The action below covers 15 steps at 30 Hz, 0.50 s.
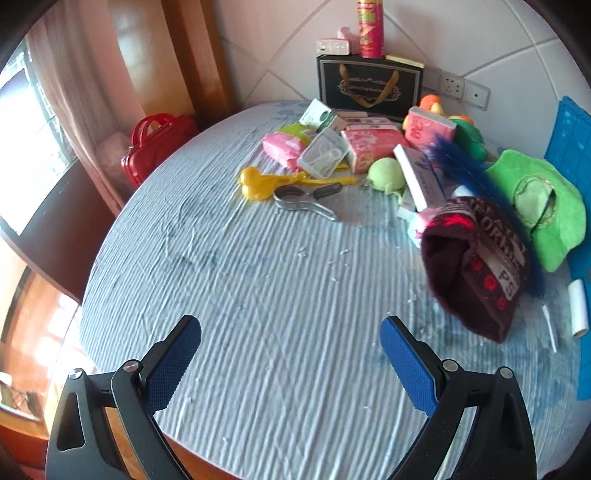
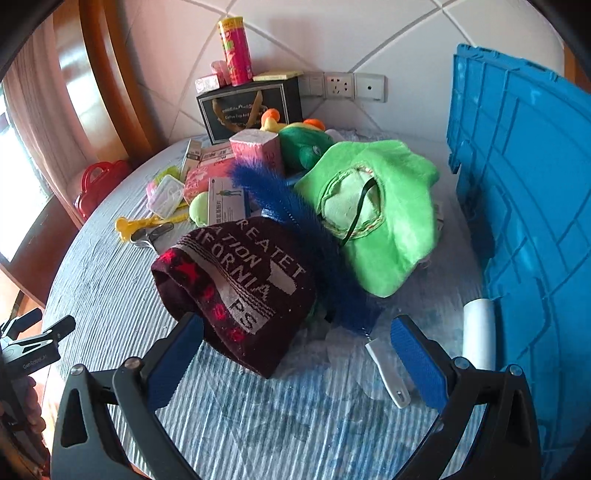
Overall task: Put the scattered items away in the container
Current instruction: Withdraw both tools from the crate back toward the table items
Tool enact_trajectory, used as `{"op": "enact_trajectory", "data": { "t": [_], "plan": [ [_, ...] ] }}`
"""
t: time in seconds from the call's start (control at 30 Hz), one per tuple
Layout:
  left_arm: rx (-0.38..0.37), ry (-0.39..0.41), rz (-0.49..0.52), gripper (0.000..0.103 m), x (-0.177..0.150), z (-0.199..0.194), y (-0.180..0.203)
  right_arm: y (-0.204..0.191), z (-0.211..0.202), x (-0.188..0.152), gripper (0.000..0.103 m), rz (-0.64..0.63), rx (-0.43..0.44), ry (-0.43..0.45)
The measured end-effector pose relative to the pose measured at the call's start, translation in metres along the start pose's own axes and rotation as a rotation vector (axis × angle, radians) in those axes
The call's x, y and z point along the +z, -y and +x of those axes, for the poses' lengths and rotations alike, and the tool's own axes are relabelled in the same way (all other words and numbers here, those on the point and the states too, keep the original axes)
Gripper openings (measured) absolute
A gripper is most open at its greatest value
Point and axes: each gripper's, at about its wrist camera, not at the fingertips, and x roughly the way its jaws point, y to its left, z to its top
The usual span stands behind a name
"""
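Note:
Scattered items lie on a round table with a pale blue cloth (image 1: 258, 295). A dark red knit beanie (image 2: 243, 284) lies just in front of my right gripper (image 2: 295, 343), which is open and empty; its left finger is next to the beanie's rim. A blue bottle brush (image 2: 295, 221) with a white handle and a green cap (image 2: 376, 214) lie behind it. The blue crate (image 2: 524, 206) stands at the right. My left gripper (image 1: 291, 343) is open and empty over bare cloth. The beanie also shows in the left wrist view (image 1: 472, 273).
Further back lie a yellow scoop tool (image 1: 266, 182), a metal clip (image 1: 306, 201), a clear plastic box (image 1: 323, 153), pink packets (image 1: 369, 146), a green ball (image 1: 386, 173) and plush toys (image 2: 303, 144). A black gift bag (image 1: 369, 86) with a snack can (image 1: 370, 27) stands by the wall. A white roll (image 2: 478, 332) lies by the crate.

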Motion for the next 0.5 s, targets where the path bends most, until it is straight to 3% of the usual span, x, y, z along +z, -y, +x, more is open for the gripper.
{"op": "enact_trajectory", "data": {
  "t": [0.2,0.37,0.5],
  "plan": [
    [-0.020,-0.018,-0.004,0.099,0.024,0.038,-0.027,-0.036,0.012,0.026,0.103,-0.030,0.015,0.028],
    [-0.088,0.001,0.066,0.099,0.061,0.072,-0.052,-0.085,0.029,0.044,0.103,-0.013,-0.013,0.066],
    [-0.150,0.007,0.179,0.099,0.091,0.102,-0.073,-0.128,0.059,0.055,0.103,0.047,-0.038,0.038]
  ]
}}
